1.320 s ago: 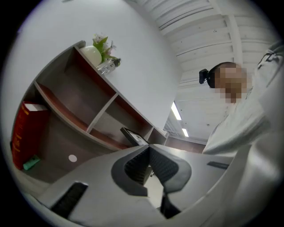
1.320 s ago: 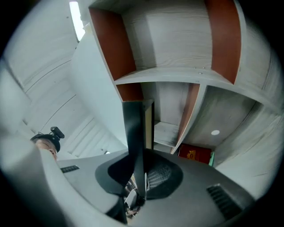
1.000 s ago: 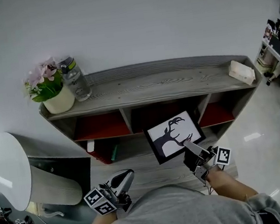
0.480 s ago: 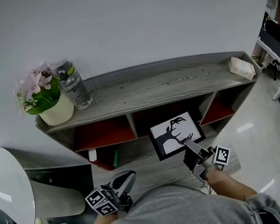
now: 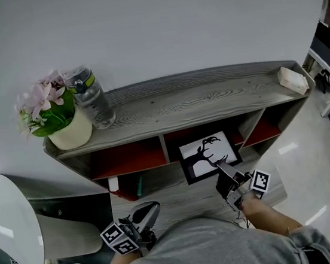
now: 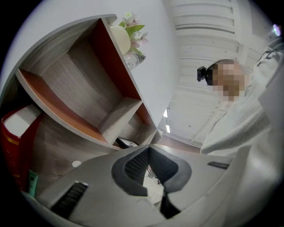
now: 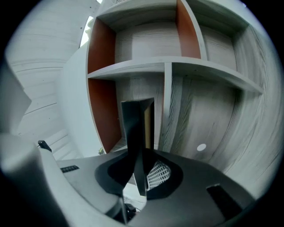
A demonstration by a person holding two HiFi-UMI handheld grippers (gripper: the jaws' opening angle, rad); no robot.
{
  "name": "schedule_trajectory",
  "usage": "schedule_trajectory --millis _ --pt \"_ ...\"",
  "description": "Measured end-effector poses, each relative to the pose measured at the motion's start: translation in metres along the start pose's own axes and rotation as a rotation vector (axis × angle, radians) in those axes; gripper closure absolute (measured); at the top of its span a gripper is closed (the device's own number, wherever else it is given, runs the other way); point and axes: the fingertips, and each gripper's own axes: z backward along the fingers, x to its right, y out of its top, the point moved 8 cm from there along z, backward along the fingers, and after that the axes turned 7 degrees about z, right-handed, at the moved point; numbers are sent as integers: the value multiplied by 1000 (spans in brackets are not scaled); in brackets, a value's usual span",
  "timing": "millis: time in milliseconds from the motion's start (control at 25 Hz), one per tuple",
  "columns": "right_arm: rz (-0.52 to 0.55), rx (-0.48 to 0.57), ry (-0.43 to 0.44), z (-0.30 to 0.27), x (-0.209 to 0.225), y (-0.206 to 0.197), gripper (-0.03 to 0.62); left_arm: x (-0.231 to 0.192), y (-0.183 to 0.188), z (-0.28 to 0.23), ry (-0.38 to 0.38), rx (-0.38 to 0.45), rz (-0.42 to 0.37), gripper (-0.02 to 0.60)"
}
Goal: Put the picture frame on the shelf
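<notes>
At the shelf's (image 5: 208, 95) middle bay, right claw (image 5: 222, 165) clamps picture frame (image 5: 207, 153); left claw (image 5: 152, 206) closed.

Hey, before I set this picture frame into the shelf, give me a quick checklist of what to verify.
1. Grip: the right gripper clamps the picture frame by its edge: ok.
2. Left gripper shut, empty, low and clear of the frame: ok.
3. Frame resting on the shelf: it is held in the air before the middle compartments: not ok.
4. Frame upright: it leans back, picture facing up: not ok.
5. Compartment ahead free: the frame hides part of it: cannot tell.
6. Shelf top bare between the water bottle and the small beige box: ok.
</notes>
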Motion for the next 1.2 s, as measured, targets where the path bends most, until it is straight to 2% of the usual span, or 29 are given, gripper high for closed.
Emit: schedule_trajectory --millis 160,320,440,560,680,800,840,920,1000,1040,1200 --pt "-17 19 -48 -6 7 -1 530 -6 2 1 -1 3 13 572" --pt "48 28 -108 -12 10 2 525 -11 3 -1 -7 1 18 572" --pt "152 -10 -151 -18 8 5 506 -15 3 -4 -13 1 22 572" --pt "319 -82 -189 -22 1 8 485 -17 2 -6 -16 -2 27 572" --pt "444 -139 -174 -31 -10 9 459 -19 3 -6 -16 -1 30 572" --pt "503 -182 -168 -35 -16 12 444 -21 3 -6 -13 0 34 572" --pt "495 -195 -175 -35 -16 13 441 -21 3 -5 -12 0 36 572" --pt "380 -190 -214 -30 -7 15 293 -22 2 -5 -10 1 40 572" --pt "190 -128 -230 -26 -1 15 292 -23 2 -5 -12 3 42 572" --pt "137 -105 -224 -26 -1 15 292 -23 2 -6 -14 3 43 572" --pt "134 -111 -238 -22 -2 13 289 -23 1 -6 -19 3 43 572"
